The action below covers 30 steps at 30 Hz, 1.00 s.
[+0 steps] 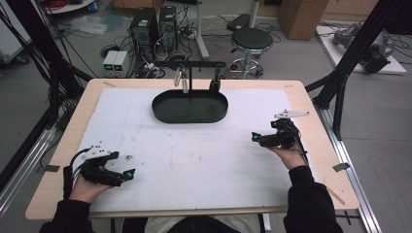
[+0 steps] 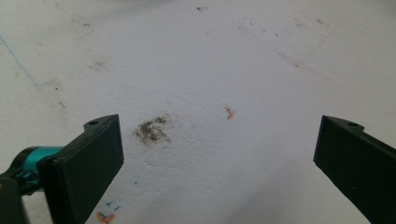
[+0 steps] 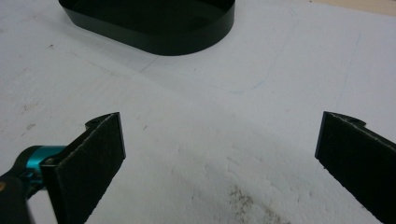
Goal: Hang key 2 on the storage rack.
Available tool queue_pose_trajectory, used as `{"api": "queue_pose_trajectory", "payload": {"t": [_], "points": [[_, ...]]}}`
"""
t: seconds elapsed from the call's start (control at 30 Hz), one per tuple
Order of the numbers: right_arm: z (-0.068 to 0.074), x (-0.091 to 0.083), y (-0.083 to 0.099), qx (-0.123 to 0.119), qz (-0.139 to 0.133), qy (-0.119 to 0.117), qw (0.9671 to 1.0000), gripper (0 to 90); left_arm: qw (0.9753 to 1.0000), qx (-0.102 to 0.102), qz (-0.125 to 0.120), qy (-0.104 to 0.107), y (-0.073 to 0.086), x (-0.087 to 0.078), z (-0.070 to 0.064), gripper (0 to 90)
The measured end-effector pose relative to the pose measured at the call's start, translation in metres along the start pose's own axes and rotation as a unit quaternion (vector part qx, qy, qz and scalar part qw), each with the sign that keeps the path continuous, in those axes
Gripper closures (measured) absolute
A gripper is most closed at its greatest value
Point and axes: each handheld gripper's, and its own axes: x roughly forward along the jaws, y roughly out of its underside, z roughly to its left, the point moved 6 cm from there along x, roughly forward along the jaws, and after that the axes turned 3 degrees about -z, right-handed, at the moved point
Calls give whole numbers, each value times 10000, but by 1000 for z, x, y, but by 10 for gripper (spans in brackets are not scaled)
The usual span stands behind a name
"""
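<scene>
1. The black oval metal tray [image 1: 190, 108] sits at the far middle of the white-covered wooden desk [image 1: 194, 160].
2. Left tongs [image 1: 127, 175] — jaws apart, empty — lie well nearer than the tray, leftward.
3. Right tongs [image 1: 256, 138] — also apart, empty — rest near the tray's right end.

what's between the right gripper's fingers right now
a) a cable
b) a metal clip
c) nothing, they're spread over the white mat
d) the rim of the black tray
c: in the right gripper view the right gripper has its two fingers wide apart with bare white mat between them, and the black tray lies farther off, untouched.
</scene>
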Motion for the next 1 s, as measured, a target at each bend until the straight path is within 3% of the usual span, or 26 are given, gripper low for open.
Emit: {"api": "queue_pose_trajectory", "payload": {"t": [0.4,0.67,1.0], "points": [[-3,-10,26,184,23,-133,9997,8,10000,-28,-25,-15,0,-1,0,20],[-5,-15,51,141,107,-109,9998,8,10000,-21,-9,-4,0,0,-1,20],[-4,-16,66,11,352,-46,9994,8,10000,13,8,0,0,0,0,20]]}}
